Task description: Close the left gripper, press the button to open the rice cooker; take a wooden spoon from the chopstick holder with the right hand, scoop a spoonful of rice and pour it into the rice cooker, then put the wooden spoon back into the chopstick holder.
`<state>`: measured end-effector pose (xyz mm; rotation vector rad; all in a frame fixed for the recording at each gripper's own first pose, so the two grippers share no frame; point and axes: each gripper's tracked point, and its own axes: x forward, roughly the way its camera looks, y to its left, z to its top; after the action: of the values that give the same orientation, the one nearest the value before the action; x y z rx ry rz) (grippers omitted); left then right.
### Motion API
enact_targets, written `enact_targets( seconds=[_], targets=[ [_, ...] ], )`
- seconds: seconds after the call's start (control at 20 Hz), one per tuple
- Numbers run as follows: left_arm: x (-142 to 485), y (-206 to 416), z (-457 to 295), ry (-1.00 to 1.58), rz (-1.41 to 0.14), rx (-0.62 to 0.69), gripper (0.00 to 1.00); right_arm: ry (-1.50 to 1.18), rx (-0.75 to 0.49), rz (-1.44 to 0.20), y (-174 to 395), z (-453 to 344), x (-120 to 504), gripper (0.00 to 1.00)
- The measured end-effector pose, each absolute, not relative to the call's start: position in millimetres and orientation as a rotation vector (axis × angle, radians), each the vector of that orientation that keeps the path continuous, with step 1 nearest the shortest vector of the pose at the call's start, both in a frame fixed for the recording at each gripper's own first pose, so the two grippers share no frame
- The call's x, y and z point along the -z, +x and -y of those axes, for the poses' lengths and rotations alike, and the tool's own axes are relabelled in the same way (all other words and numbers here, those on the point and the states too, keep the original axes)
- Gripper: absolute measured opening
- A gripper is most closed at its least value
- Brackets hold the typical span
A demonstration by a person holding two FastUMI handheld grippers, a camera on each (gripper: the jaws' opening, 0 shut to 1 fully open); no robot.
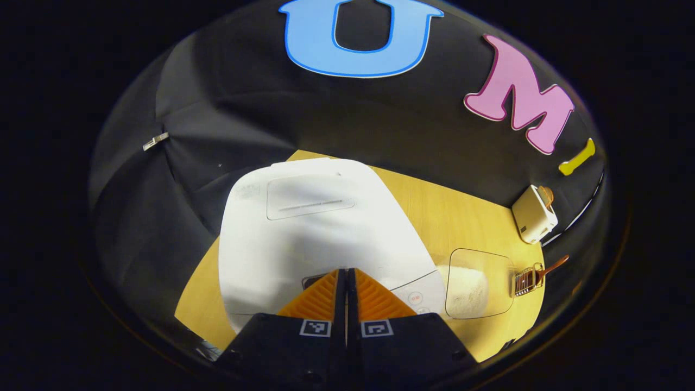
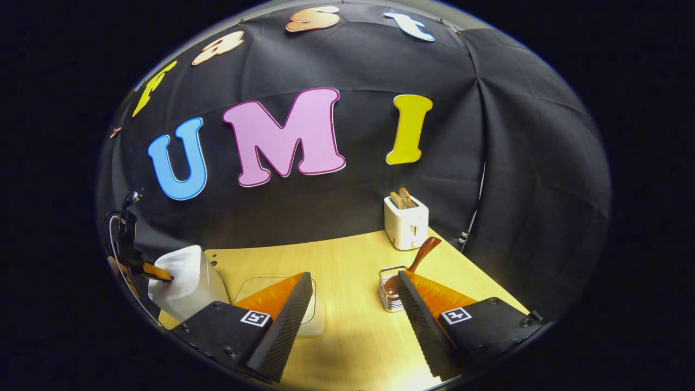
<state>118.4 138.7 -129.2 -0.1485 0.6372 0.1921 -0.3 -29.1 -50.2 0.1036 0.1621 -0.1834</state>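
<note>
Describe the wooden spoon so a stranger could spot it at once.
Start at the white toaster in the table's far corner. In front of it stands a small wire holder. The spoon leans out of it, the only brown wooden handle there.

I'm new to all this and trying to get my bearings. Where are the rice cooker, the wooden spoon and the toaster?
rice cooker (image 1: 315, 228): left gripper view, white lid top.
wooden spoon (image 2: 424, 251): right gripper view, handle.
toaster (image 2: 406, 225): right gripper view, front face.

Left gripper (image 1: 346, 274) has its two fingers pressed flat together, pointing forward and down. Right gripper (image 2: 355, 304) sits level with its fingers (image 2: 282, 320) spread wide apart, nothing between them. Far left, the left gripper (image 2: 157, 273) shows.
</note>
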Motion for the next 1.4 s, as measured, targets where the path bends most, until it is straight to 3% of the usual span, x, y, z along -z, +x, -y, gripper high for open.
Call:
enact_targets(
  seconds=[0.25,0.55,1.05,1.4],
  targets=[
    [130,122,-138,-0.148,-0.690,-0.211,0.06,0.109,0.188,-0.173,-3,27,56,0.98],
    [123,120,-138,-0.224,-0.683,-0.138,0.06,0.128,0.184,-0.164,-9,11,52,0.99],
    [-37,102,-151,-0.152,-0.221,-0.060,0.05,0.084,0.169,-0.150,-27,-32,45,0.99],
    [-20,65,-143,-0.212,-0.157,0.025,0.05,0.097,0.223,-0.117,-27,-19,39,0.99]
  ],
)
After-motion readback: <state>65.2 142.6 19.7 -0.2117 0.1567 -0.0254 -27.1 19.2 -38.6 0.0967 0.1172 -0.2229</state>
